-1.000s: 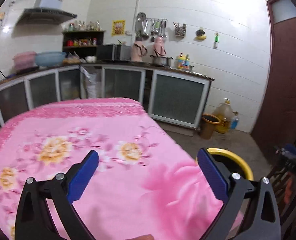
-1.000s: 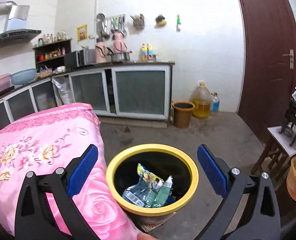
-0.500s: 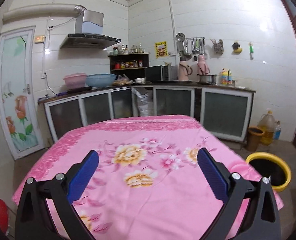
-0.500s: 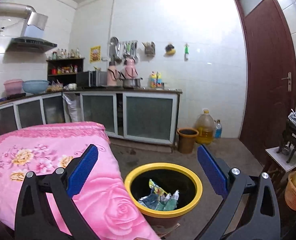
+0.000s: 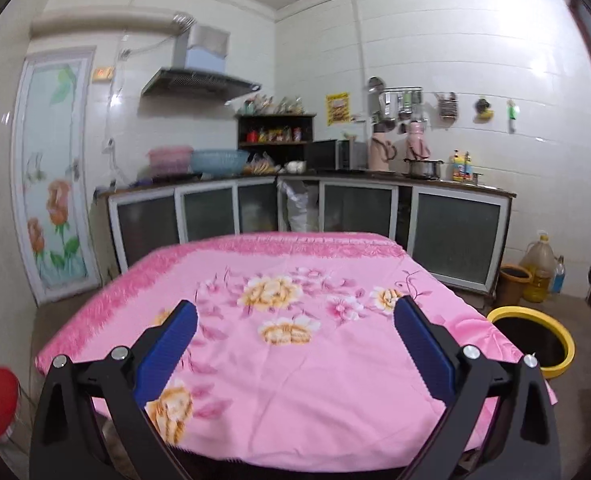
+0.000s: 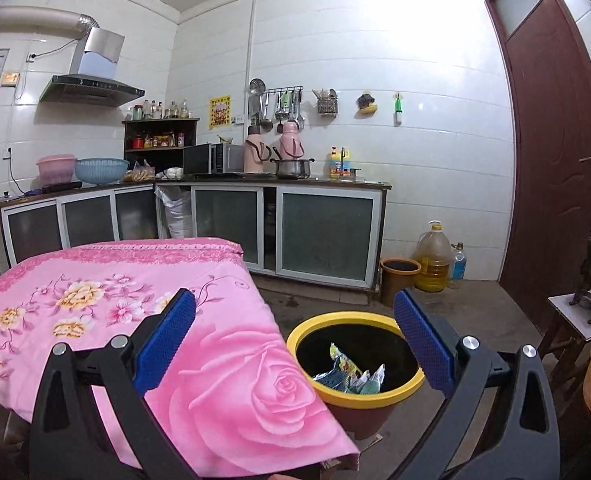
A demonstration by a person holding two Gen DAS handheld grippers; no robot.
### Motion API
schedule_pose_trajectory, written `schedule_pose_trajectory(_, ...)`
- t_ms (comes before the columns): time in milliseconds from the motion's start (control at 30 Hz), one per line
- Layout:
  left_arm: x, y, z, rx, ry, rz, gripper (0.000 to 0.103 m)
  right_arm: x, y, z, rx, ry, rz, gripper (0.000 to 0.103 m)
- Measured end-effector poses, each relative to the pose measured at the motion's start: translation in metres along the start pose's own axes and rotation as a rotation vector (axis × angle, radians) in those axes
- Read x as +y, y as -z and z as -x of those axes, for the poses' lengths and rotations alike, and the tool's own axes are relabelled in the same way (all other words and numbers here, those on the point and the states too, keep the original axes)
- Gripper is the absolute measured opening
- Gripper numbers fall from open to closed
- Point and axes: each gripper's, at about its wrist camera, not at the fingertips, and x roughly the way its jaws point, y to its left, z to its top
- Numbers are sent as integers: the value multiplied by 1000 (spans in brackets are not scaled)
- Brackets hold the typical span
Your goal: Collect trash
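My left gripper (image 5: pixel 295 344) gapes, nothing held, above the pink floral tablecloth (image 5: pixel 279 380); right gripper (image 6: pixel 295 344) likewise spread wide, unladen; crumpled wrappers (image 6: pixel 349 374) lie inside the yellow-rimmed bin (image 6: pixel 315 326) beside the table.

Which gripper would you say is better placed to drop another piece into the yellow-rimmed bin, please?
Right. The right gripper is open and faces the yellow-rimmed bin, wrappers visible inside. The left gripper, also open, faces the pink tablecloth, with the bin at its far right.
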Motion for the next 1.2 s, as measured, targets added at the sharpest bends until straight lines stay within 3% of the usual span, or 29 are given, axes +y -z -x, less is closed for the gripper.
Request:
schedule_pose_trajectory(367, 7, 58, -16, 170, -27, 85, 95, 24, 40, 14, 40, -50, -23, 95)
schedule_pose_trajectory(667, 7, 71, -11, 176, -8, 78, 95, 32, 53, 21, 35, -59, -23, 95)
schedule_pose_trajectory(1200, 2, 84, -26, 258, -17, 64, 95, 34, 63, 13, 80, -51, -12, 95)
